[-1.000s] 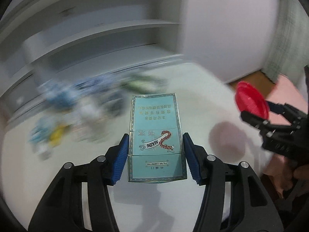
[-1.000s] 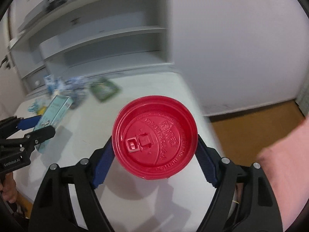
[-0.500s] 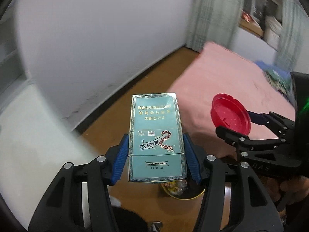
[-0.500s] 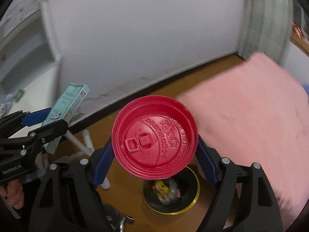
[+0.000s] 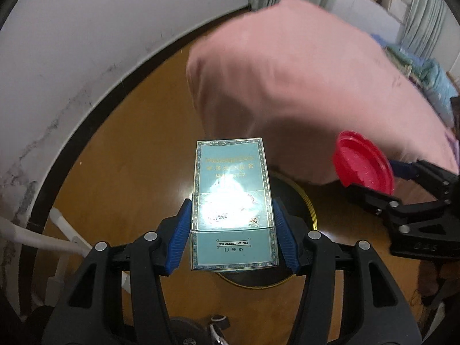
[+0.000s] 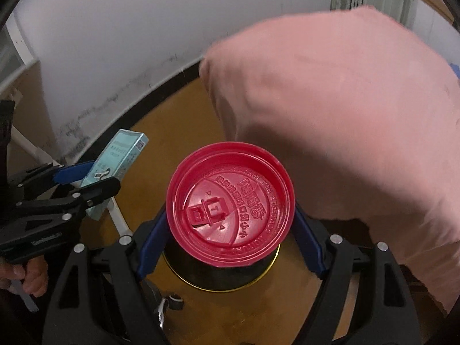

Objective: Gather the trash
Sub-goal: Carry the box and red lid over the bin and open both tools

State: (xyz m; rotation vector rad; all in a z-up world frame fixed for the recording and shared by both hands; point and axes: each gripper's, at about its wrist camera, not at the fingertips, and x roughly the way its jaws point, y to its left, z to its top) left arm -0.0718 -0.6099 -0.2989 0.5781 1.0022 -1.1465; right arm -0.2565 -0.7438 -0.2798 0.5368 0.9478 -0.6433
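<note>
My left gripper [image 5: 231, 230] is shut on a teal cigarette box [image 5: 233, 201], held flat between its blue pads. My right gripper [image 6: 230, 224] is shut on a red plastic cup lid [image 6: 230, 204]. Both are held above a dark round trash bin with a gold rim [image 5: 304, 201] on the wooden floor; the bin also shows under the lid in the right wrist view [image 6: 224, 276]. The box [image 6: 115, 166] and left gripper [image 6: 86, 184] show at the left of the right wrist view. The lid [image 5: 362, 164] and right gripper [image 5: 371, 181] show at the right of the left wrist view.
A pink-covered bed [image 5: 302, 80] fills the right side, close to the bin. A white wall with a dark skirting board [image 5: 86, 120] curves along the left. White table legs [image 5: 43, 238] stand at the lower left. A small wheeled base [image 6: 172, 304] sits below.
Both grippers swung away from the white table to the floor and lowered over the bin. The box and lid stay gripped.
</note>
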